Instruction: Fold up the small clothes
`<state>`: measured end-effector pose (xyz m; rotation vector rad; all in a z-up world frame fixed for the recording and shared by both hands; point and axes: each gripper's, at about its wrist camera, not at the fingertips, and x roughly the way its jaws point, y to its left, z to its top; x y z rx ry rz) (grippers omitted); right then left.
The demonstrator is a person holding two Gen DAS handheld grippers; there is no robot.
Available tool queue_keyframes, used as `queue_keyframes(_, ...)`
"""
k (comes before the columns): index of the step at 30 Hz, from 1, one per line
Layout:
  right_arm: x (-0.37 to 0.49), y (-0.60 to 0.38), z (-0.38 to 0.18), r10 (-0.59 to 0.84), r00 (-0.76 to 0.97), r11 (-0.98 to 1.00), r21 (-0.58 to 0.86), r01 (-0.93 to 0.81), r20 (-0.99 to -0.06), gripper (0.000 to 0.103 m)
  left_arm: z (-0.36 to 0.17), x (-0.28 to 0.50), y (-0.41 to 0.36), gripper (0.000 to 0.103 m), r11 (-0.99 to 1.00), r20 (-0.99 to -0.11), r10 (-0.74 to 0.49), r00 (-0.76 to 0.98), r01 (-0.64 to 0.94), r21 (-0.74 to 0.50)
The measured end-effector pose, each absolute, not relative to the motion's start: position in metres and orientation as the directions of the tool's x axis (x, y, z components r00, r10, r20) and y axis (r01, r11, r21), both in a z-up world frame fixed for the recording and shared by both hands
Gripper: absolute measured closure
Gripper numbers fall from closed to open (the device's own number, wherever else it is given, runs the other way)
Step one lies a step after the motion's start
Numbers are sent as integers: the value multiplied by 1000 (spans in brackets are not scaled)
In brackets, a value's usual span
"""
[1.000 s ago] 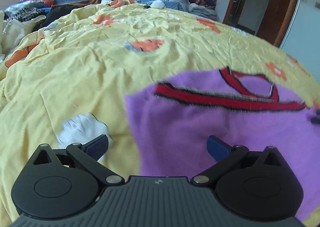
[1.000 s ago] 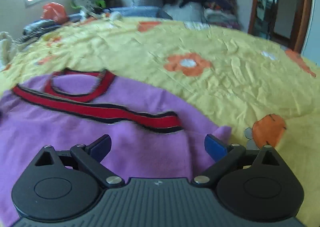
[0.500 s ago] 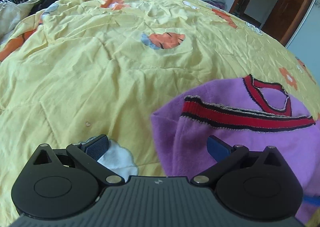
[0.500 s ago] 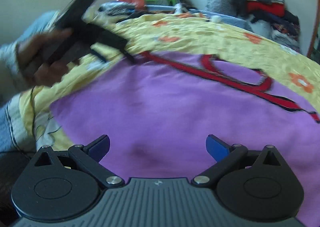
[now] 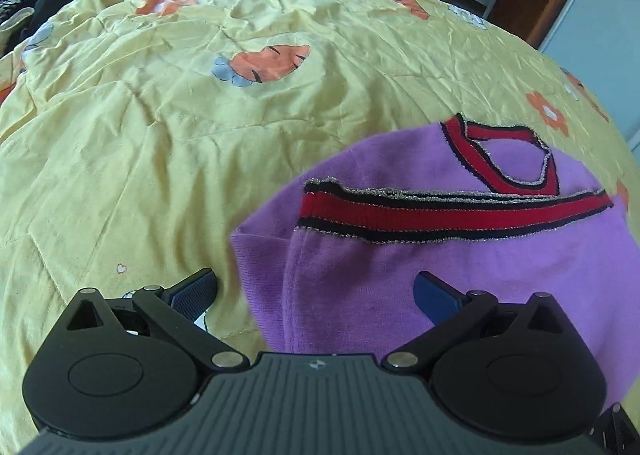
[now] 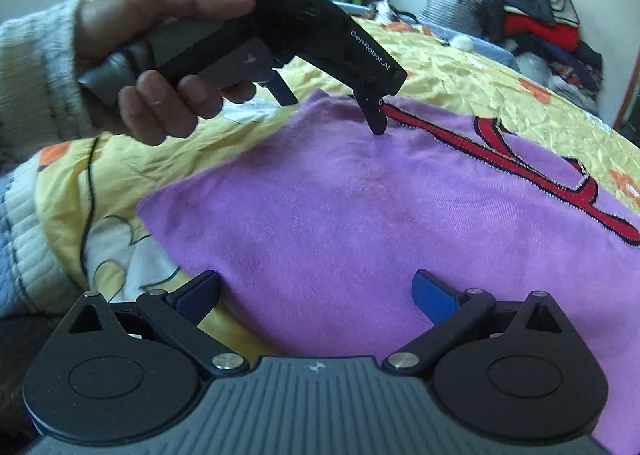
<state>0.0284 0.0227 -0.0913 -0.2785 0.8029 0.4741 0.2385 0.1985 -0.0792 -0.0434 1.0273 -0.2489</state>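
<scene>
Fuzzy knit purple garment (image 5: 460, 267)

The purple garment (image 5: 460, 255) lies flat on the yellow bedspread (image 5: 160, 155). The left gripper (image 5: 316, 291) hovers at the garment's corner, its 2 fingers (image 5: 192, 291) spread wide.

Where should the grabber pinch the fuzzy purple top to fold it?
Probably the near left corner of the fuzzy purple top, where its edge lies flat and bare on the yellow flowered quilt. The open right gripper could slide in low from that side, one finger under the hem. The thick red and black striped band lies farther off, and the open left gripper hovers there.
</scene>
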Motion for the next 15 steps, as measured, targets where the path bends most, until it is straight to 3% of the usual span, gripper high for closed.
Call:
queue_keyframes(6, 19, 31, -96, 269, 654, 906, -46, -421, -707, 0, -80, 242, 199, 0, 970, -824, -229, 518, 190, -150)
queue_keyframes(12, 16, 31, -95, 279, 649, 895, -54, -443, -707, 0, -77, 256, 236, 0, 909, -769, -413, 488, 171, -380)
queue_keyframes(15, 20, 31, -94, 279, 642, 890, -59, -452, -714, 0, -76, 258, 239, 3, 898, -766, -438, 470, 185, -400)
